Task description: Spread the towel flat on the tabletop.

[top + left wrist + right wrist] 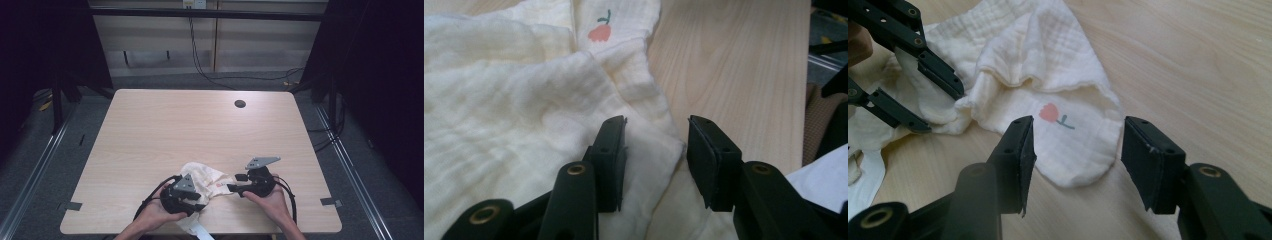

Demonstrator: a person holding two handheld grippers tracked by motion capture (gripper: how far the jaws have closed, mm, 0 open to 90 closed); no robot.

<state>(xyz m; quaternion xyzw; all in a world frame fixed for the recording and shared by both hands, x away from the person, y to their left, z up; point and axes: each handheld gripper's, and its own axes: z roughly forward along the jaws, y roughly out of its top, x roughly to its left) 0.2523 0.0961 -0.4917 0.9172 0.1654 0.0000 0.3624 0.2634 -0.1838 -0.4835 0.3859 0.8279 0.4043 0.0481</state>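
Observation:
A crumpled cream muslin cloth [206, 179] with a small pink flower print [1050, 113] lies near the table's front edge, between my two grippers. My left gripper [199, 199] is at the cloth's left side. In the left gripper view it [656, 146] is open, with a corner of the cloth [514, 115] lying between its jaws and one jaw resting on the fabric. My right gripper [233, 188] is at the cloth's right side. It [1075, 150] is open around the rounded corner of the cloth [1048, 50] that bears the flower. The left gripper's fingers [923, 60] lie on the cloth's far side.
The light wooden table [175, 125] has a round cable hole [240, 104] at the back right. Tape marks [73, 205] sit at both front corners. A white strip [200, 231] of fabric hangs over the front edge. Cables run across the floor behind the table.

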